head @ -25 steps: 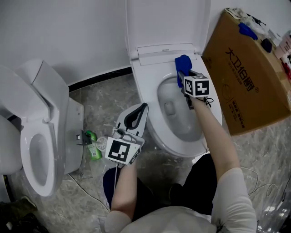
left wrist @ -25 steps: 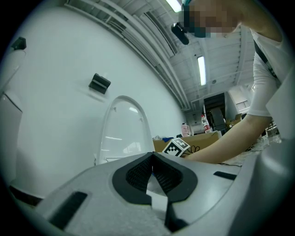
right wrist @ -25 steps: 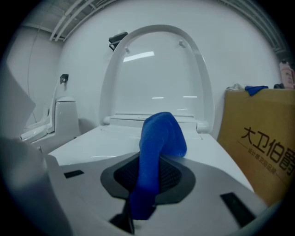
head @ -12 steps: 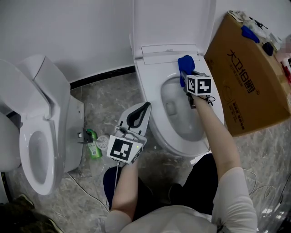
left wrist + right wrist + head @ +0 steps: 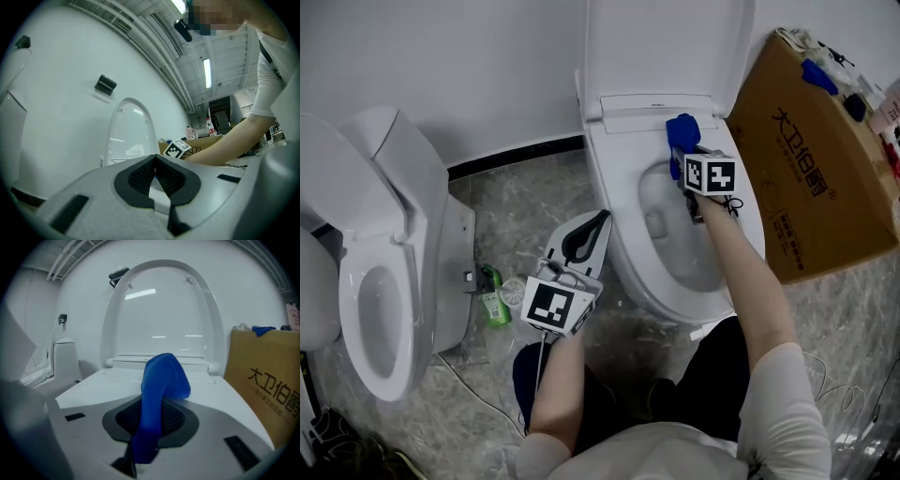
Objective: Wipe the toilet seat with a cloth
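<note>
The right claw (image 5: 151,425) is clamped on the blue cloth (image 5: 161,376), which flops just ahead over the toilet seat (image 5: 622,159). Rubbing hard could pull it loose. The left claw (image 5: 155,174) is pinched together, empty.

Printed in brown on the cardboard box (image 5: 825,141) side at two o'clock: 大卫伯爵, smaller line beneath illegible; tiny mark on the toilet (image 5: 649,103) at twelve o'clock too small to read.

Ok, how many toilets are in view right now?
2. One toilet, lid up, is straight ahead, where the right gripper holds a blue cloth at its seat. The other toilet stands to the left by the wall. None looks hidden.
</note>
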